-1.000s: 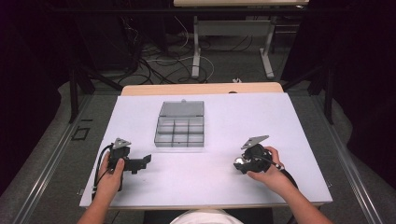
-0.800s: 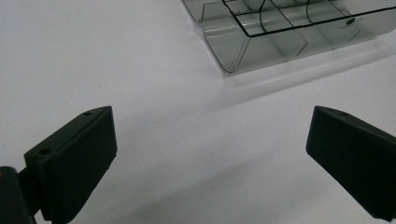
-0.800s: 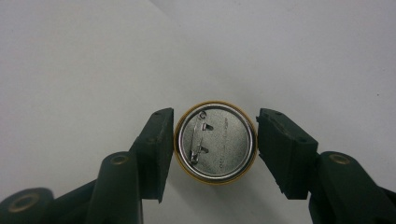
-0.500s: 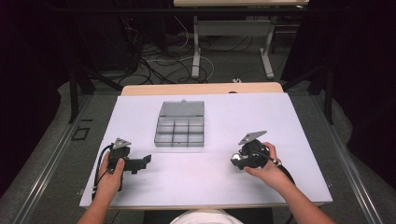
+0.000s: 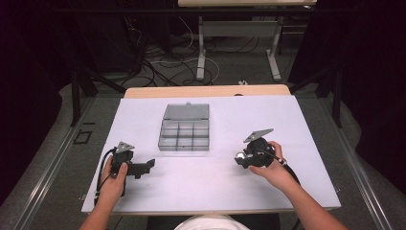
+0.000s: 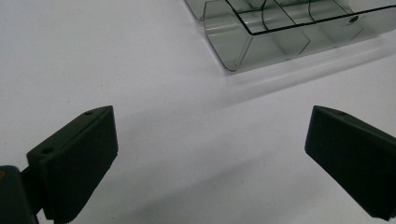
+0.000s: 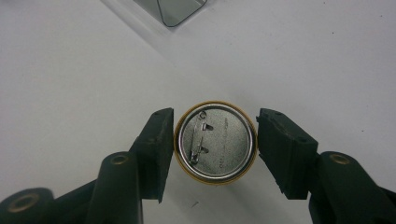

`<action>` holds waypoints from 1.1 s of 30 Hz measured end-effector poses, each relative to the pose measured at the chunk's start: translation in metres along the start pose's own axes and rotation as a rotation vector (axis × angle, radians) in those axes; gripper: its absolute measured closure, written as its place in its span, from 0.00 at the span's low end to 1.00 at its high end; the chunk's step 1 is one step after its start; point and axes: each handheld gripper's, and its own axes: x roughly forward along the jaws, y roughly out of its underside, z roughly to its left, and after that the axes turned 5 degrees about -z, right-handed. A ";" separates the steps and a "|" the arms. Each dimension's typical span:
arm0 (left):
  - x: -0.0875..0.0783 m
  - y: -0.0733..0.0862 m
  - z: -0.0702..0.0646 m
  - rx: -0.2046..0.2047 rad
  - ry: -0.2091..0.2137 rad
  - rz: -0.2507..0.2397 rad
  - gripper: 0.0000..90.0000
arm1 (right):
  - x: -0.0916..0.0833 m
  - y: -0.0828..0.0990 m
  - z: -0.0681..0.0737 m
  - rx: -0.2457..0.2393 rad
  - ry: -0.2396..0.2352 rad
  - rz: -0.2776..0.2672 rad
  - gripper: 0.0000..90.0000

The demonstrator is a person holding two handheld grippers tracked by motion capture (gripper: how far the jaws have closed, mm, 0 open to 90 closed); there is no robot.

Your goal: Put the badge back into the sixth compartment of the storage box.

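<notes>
A round pin badge with a gold rim shows its metal back and safety pin; my right gripper is shut on its edges and holds it just over the white table top. In the high view the right gripper sits right of centre and points left. A clear grey compartment box with its lid swung back lies at the table's middle. My left gripper rests near the front left, open, aimed at the box. In the left gripper view its jaws stand wide apart with bare table between them and the box ahead.
The white table top has bare room on both sides of the box. A corner of the box shows at the top of the right gripper view. Dark floor, cables and a desk frame lie beyond the far edge.
My right gripper has shifted slightly to the left and away from the front edge, still holding the badge. The left gripper has stayed put.
</notes>
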 end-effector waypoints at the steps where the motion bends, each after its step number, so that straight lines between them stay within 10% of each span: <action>1: 0.000 0.000 0.000 0.000 0.000 -0.002 0.03 | -0.001 -0.001 0.000 0.007 0.000 0.010 0.52; 33: 0.000 0.000 0.001 -0.001 0.000 -0.001 0.03 | 0.011 -0.037 0.004 0.009 0.005 -0.046 0.52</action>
